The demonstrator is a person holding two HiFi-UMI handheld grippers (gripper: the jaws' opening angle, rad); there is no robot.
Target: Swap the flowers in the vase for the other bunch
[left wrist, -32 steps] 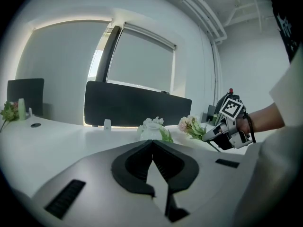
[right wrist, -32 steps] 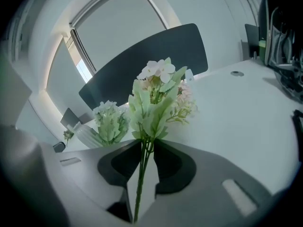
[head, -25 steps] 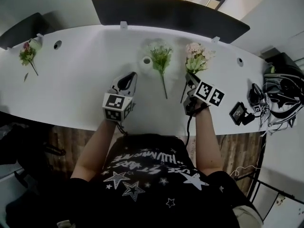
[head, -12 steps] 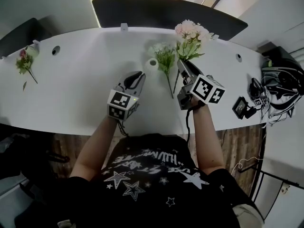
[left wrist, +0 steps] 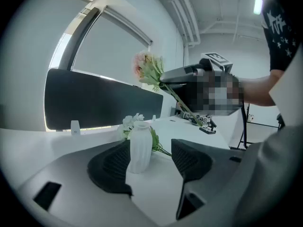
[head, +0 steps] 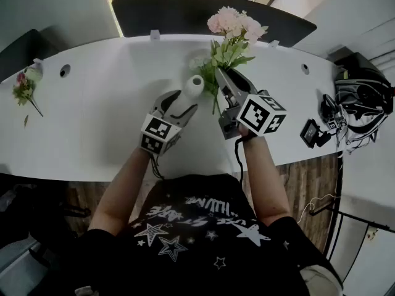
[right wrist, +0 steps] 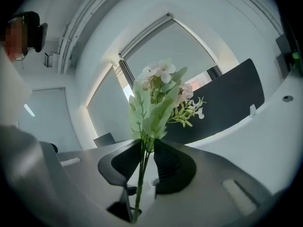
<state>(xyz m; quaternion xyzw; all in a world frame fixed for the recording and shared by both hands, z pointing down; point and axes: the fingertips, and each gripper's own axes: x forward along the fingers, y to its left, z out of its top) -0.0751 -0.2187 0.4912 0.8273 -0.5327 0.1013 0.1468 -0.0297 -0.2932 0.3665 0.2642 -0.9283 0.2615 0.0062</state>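
A: What is the surface like?
B: A long white desk (head: 92, 122) with a curved front edge. A dark divider panel (head: 185, 14) runs along its back, and 2 round cable holes (head: 65, 71) sit near that edge. Wood-plank floor (head: 311, 193) shows below it.
A: And the room?
B: Pale walls and a big shaded window (left wrist: 109, 51) behind the panel, with pipes (left wrist: 187, 18) running along the ceiling. Black gear and cables (head: 355, 97) crowd the desk's right end.
A: Where is the vase?
B: The white vase (head: 194, 86) stands upright near the middle of the desk. The left gripper (head: 182, 102) points at it from the person's side. Its jaws are opening, with the vase at their mouth, close against 1 pad and not clamped.
A: The flowers?
B: The right gripper (head: 224, 78) is clamped on the stems of the pink bunch (head: 233, 24). It holds the bunch up off the desk, blossoms above and just right of the vase. The white bunch (head: 202, 62) lies on the desk just behind the vase, its stem running toward the person. A 3rd small bunch (head: 23, 90) lies well apart at the far left of the desk.
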